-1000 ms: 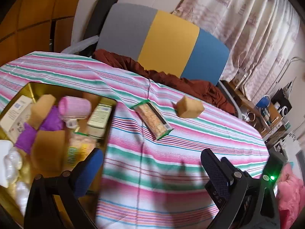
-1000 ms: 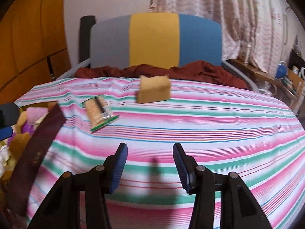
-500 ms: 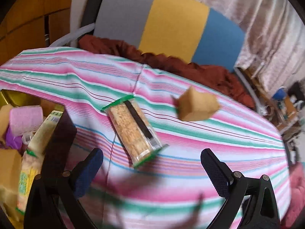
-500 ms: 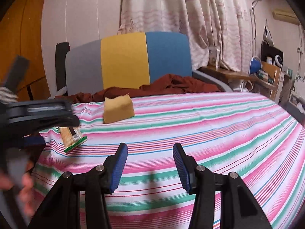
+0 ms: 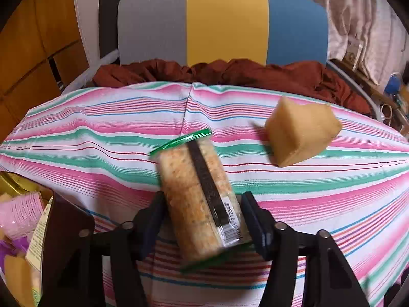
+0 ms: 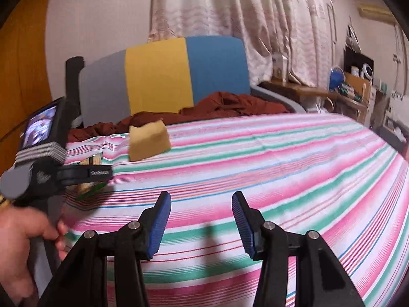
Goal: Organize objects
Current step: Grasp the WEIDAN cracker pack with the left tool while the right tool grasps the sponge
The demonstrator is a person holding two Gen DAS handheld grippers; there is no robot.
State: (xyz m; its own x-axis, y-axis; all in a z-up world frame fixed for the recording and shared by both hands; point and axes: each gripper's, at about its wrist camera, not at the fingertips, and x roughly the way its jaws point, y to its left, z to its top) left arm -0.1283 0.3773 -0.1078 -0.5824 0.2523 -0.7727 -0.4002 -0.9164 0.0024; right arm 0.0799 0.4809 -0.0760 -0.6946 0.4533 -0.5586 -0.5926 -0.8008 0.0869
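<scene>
A clear packet of crackers [image 5: 194, 199] with green ends lies on the striped cloth [image 5: 102, 133]. My left gripper [image 5: 203, 199] straddles its near half; the jaws are closing and both blue pads sit against the packet's sides. In the right wrist view that same left gripper [image 6: 87, 174] covers most of the packet [image 6: 94, 159]. A yellow sponge block [image 5: 301, 133] rests to the right of and beyond the packet, also seen as the sponge [image 6: 149, 140] behind the left gripper. My right gripper [image 6: 201, 197] hovers open over bare cloth with nothing between its fingers.
A gold tin [image 5: 10, 181] at the left edge holds a pink roller [image 5: 20, 215], sponges and packets. Behind the table stands a grey, yellow and blue chair [image 5: 225, 23] with a rust-red cloth [image 5: 230, 74]. A person's hand [image 6: 23, 230] holds the left gripper.
My left gripper moved from above the tin rightward and down onto the cracker packet, and its wide jaws closed in on the packet. The right gripper swung slightly and stayed open.
</scene>
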